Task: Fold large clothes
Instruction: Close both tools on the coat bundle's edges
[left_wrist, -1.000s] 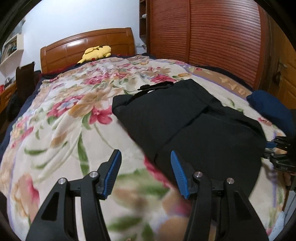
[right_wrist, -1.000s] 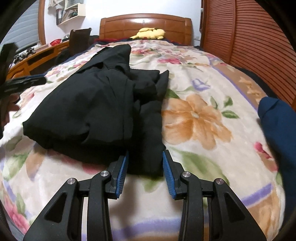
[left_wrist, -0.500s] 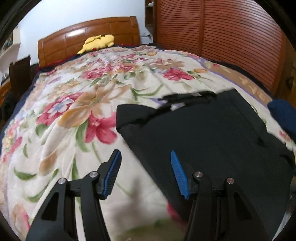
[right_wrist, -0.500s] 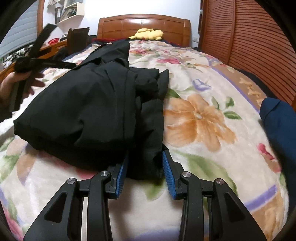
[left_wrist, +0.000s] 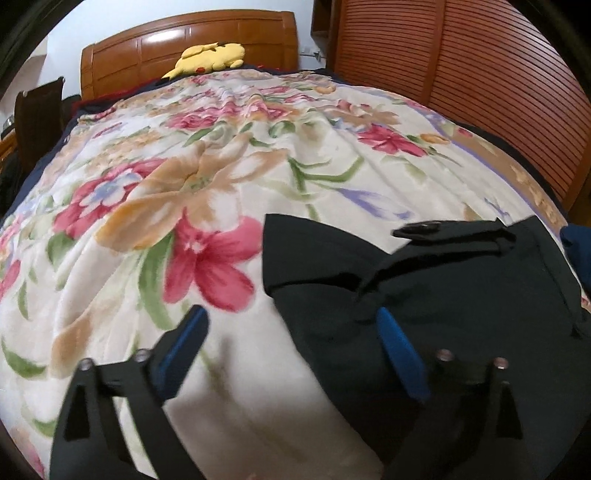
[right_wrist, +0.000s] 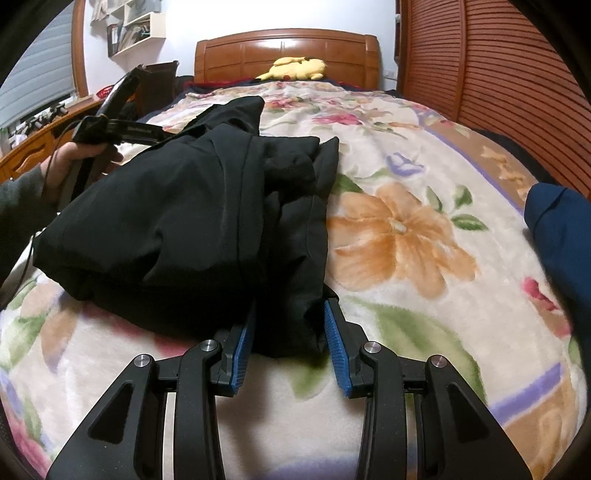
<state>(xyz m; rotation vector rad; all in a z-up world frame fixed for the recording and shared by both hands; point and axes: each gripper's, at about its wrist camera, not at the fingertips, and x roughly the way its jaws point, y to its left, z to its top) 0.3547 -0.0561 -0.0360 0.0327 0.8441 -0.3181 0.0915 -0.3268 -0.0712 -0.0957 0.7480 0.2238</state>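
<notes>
A black garment (right_wrist: 192, 221) lies folded in a bulky heap on the floral blanket (right_wrist: 399, 236). My right gripper (right_wrist: 290, 317) is shut on the garment's near corner, with cloth bunched between its blue pads. In the left wrist view the black garment (left_wrist: 461, 302) fills the lower right, a strap tab (left_wrist: 424, 230) at its far edge. My left gripper (left_wrist: 291, 314) hovers over the garment's left edge and its jaws are opening wide. One pad is above cloth, the other above blanket, and neither presses. In the right wrist view a hand (right_wrist: 70, 162) holds the left gripper (right_wrist: 149, 105).
A yellow plush toy (left_wrist: 210, 57) rests by the wooden headboard (left_wrist: 147, 48). A dark blue cloth (right_wrist: 557, 229) lies at the bed's right edge. Slatted wooden wardrobe doors (left_wrist: 461, 74) line the right side. A desk and shelves (right_wrist: 40, 136) stand to the left.
The left gripper moved along the bed toward the garment's far left edge and sank closer to it, and its jaws spread much wider. The right gripper stayed put on the corner.
</notes>
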